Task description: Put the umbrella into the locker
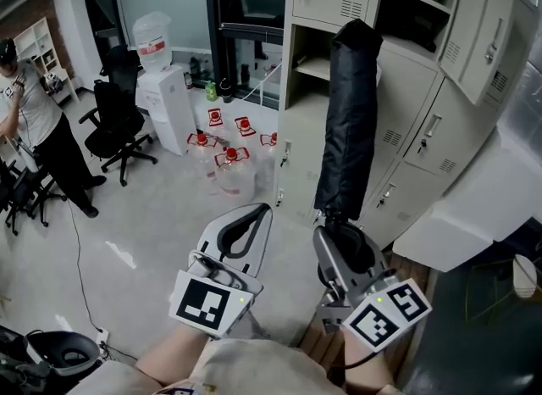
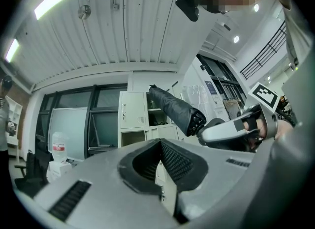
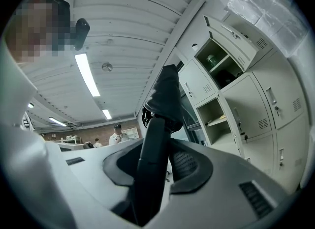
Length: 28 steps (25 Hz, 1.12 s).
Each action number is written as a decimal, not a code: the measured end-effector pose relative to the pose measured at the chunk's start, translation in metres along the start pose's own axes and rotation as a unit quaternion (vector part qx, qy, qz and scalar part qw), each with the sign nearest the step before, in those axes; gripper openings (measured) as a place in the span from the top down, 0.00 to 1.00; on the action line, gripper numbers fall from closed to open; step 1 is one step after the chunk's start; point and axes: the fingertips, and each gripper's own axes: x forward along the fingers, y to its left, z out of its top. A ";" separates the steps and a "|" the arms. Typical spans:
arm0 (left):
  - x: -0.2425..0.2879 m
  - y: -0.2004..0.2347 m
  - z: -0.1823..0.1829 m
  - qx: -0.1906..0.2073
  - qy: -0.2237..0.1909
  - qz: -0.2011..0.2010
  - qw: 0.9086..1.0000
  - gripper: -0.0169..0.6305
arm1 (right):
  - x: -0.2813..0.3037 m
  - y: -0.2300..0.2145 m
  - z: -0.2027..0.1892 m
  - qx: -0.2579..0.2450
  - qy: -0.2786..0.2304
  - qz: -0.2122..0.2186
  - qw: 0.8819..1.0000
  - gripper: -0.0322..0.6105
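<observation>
The right claw (image 1: 343, 234) is clamped on the handle of the folded black umbrella (image 1: 349, 122), holding it upright in the air before the grey lockers, its top near the open locker compartment (image 1: 311, 58); the left claw (image 1: 252, 215) hangs beside it, jaws together on nothing. The carry seems to be the step in hand (the umbrella is not yet inside); next, I judge, it must be tilted tip-first and fed into the opening, clear of the frame.

The umbrella (image 1: 349, 122) stands upright before the lockers (image 1: 408, 126), with water bottles (image 1: 230, 164) on the floor (image 1: 152, 224) to their left.
</observation>
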 end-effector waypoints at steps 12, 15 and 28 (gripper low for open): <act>0.029 0.004 -0.024 0.009 -0.014 -0.010 1.000 0.96 | 0.026 -0.036 -0.018 -0.006 0.006 -0.011 1.000 0.73; 0.042 0.013 -0.035 0.016 -0.012 -0.016 1.000 0.96 | 0.041 -0.049 -0.025 0.001 0.005 -0.016 1.000 0.73; 0.125 0.080 -0.080 0.010 0.008 -0.043 0.999 0.96 | 0.134 -0.110 -0.043 0.032 0.017 -0.041 0.998 0.73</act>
